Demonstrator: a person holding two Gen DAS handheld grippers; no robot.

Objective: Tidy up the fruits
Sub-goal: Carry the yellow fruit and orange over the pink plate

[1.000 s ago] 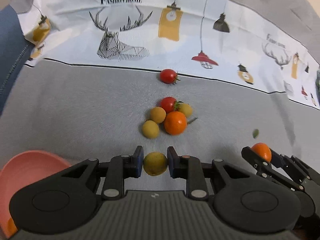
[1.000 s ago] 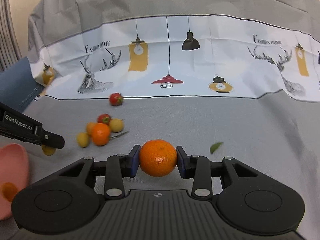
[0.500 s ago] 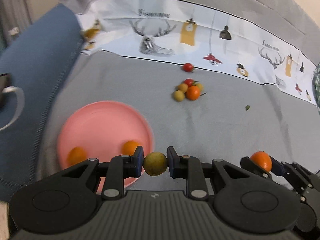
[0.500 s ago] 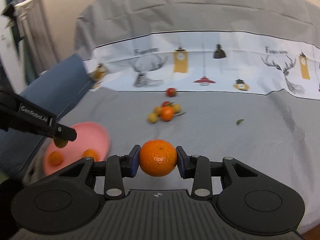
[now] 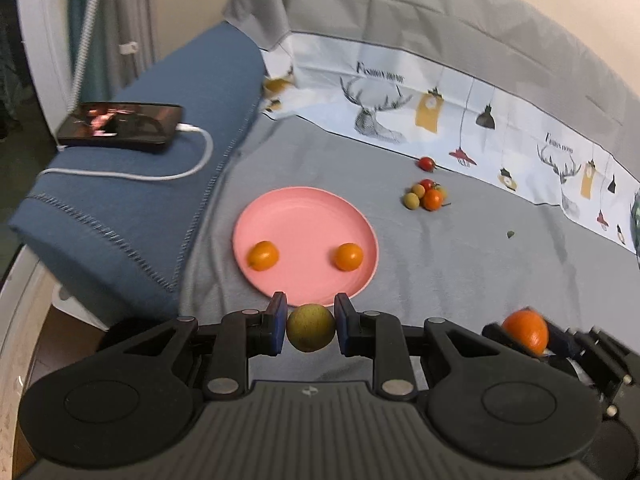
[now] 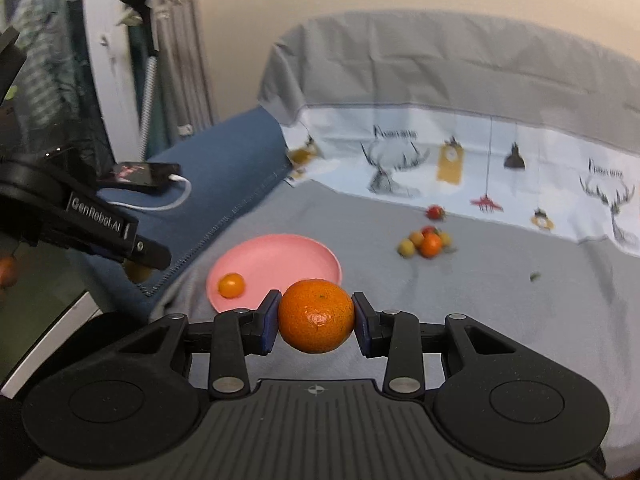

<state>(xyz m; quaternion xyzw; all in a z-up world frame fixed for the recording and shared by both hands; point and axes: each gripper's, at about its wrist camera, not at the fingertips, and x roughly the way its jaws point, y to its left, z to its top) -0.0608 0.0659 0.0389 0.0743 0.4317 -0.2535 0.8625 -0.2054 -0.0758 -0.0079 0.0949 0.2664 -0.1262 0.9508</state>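
A second ago both grippers were low over the grey cloth, right beside the fruit pile; now they have pulled back and risen, and the pink plate (image 5: 256, 220), which then showed only as a sliver at the edge of the left wrist view, lies whole just beyond the fingertips. The left gripper (image 5: 311, 327) is clamped narrow on a small yellow-green fruit (image 5: 311, 328), which hangs at the plate's near rim. The right gripper (image 6: 316, 317) holds a larger mandarin (image 6: 316, 316) between its pads, to the right of the plate and short of its near edge. Two small orange fruits (image 5: 263, 255) already sit on the plate, one toward its left side, the other toward its right, well apart. The remaining pile (image 5: 426, 196) of red, yellow and orange fruits lies beyond the plate to its right, with a lone tomato (image 5: 426, 163) farther off still. A phone (image 5: 120, 125) rests on the blue blanket left of the plate. The carry looks nearly done: both fruits probably need only lowering over bare pink surface, and the pile is left for later trips.
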